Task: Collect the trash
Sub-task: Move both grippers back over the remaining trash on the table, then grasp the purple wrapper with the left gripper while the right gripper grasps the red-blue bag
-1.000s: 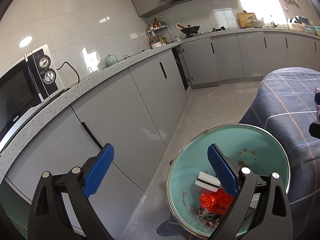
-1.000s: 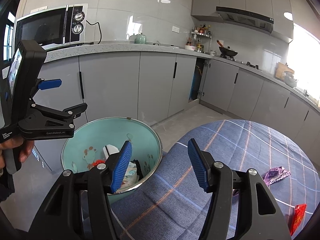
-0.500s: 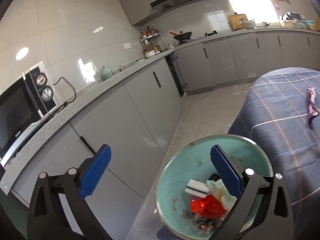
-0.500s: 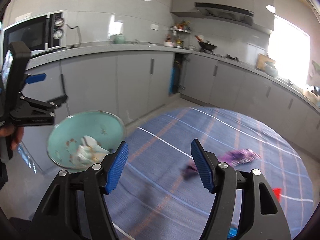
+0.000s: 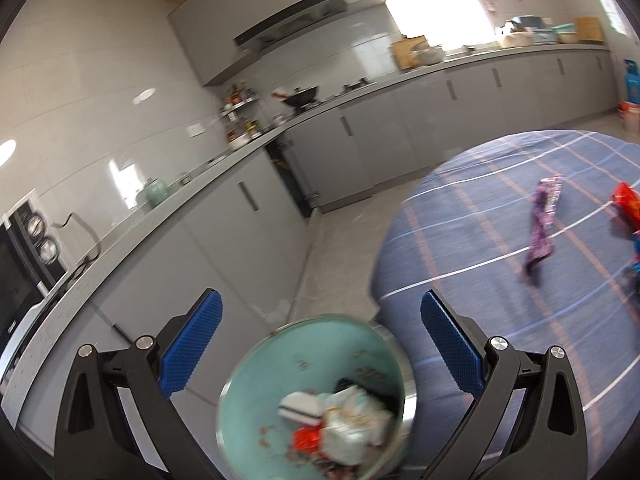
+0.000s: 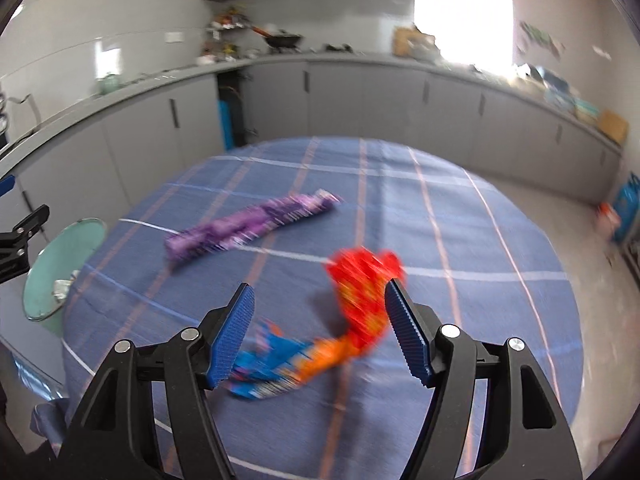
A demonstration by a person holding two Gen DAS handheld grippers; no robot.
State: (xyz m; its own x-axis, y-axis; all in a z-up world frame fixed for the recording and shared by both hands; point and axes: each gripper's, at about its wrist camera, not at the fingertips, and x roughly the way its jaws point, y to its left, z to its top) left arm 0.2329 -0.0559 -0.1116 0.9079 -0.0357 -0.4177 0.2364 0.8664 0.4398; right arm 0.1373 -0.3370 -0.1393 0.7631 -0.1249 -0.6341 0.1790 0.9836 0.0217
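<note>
A teal trash bin [image 5: 256, 396] with crumpled paper and red scraps inside stands on the floor beside a round table with a blue checked cloth [image 6: 460, 240]. My left gripper [image 5: 320, 344] is open and empty above the bin. My right gripper [image 6: 320, 328] is open and empty above the table. A red wrapper [image 6: 360, 284] and a blue and orange wrapper [image 6: 288, 356] lie between its fingers' line of sight. A purple wrapper [image 6: 248, 224] lies farther left; it also shows in the left wrist view [image 5: 542, 224]. The bin shows at the table's left edge [image 6: 56, 264].
Grey kitchen cabinets [image 5: 200, 264] and a counter run along the wall behind the bin and table. A microwave [image 5: 20, 264] stands on the counter at left. A blue gas cylinder [image 6: 626, 208] stands on the floor at far right.
My right gripper has swung right from the bin to over the table, now above the red and blue wrappers. My left gripper has tilted up and turned right, bringing the table into view.
</note>
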